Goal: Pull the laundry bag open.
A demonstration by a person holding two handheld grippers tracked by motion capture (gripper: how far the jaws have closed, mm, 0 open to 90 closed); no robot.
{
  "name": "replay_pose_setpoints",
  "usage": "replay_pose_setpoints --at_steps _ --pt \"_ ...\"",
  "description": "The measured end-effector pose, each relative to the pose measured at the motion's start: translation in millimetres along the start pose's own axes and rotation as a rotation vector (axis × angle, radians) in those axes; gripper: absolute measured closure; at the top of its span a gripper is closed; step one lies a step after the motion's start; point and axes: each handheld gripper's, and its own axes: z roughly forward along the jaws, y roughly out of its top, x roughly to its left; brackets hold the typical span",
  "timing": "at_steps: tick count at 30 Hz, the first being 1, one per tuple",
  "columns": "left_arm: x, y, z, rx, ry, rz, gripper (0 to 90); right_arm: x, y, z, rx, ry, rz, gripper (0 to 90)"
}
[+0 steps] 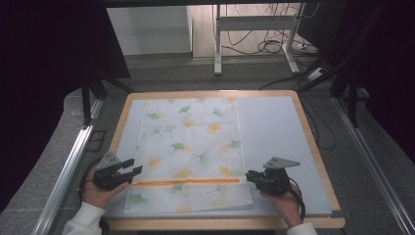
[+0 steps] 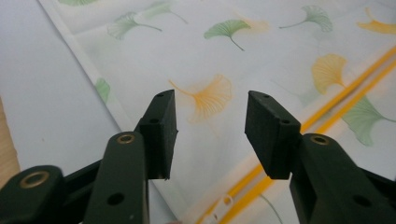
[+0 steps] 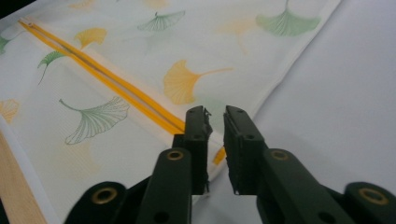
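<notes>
On white mat (image 1: 274, 132) over wooden table (image 1: 313, 147): ginkgo-print pillowcase (image 1: 191, 142), lying flat, smooth, near edge toward person. Orange zipper (image 1: 186, 182) running across near end, left to right, looks closed along whole visible length; in right gripper view, teeth line (image 3: 107, 77) shut, no gap seen. Pull tab not clear; small pale loop at left end in left gripper view (image 2: 227, 200), maybe pull or tag, too small to tell.

Left gripper (image 1: 128, 172) at left end of zipper, jaws spread, nothing between pads, cloth underneath only; same in left gripper view (image 2: 211, 135), wide gap, not pinching. Right gripper (image 1: 250, 176) at right end of zipper, just over pillowcase corner; in right gripper view (image 3: 215, 116) jaws narrowly parted, slim gap, no fabric seen caught in it, orange zipper end just below left jaw. Both hands (image 1: 98, 193) resting low at near table edge.

Progress judgement: zipping looks done, both tools let go of ends, cloth left flat. Remaining, probably: pull grippers back off pillowcase, maybe fold or move next; cannot tell which. Nothing bunched, nothing hanging off mat. Right part of mat bare.
</notes>
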Motion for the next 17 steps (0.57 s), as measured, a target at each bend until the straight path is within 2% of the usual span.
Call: replay_pose_setpoints --at_steps 2,4,5,7,10,15,17 --pt "2.3 2.2 6.8 0.01 0.012 0.001 52.7 -5.3 -0.4 -4.2 -0.016 -0.01 0.001 69.9" --pt "4.5 2.9 12.5 0.023 0.022 0.005 52.6 -11.8 -2.8 -7.4 -0.023 -0.039 -0.009 66.7" --pt "5.5 2.6 14.4 0.03 0.026 0.005 52.2 -15.3 -4.6 -8.7 -0.011 -0.064 -0.018 64.4" --pt "7.2 1.4 15.6 0.032 0.03 0.0 50.7 -20.6 -8.2 -9.9 -0.003 -0.091 -0.006 60.0" --pt "9.0 -0.8 14.7 0.035 0.033 -0.002 50.4 -20.6 -8.2 -10.5 -0.007 -0.097 -0.004 57.5" --pt "4.4 -2.1 15.0 0.037 0.019 0.012 49.6 -15.3 -6.9 -8.0 -0.009 -0.091 -0.03 51.6" --pt "2.4 -2.3 15.5 0.042 0.02 0.019 48.1 -15.6 -7.0 -7.7 -0.008 -0.09 -0.02 49.2"
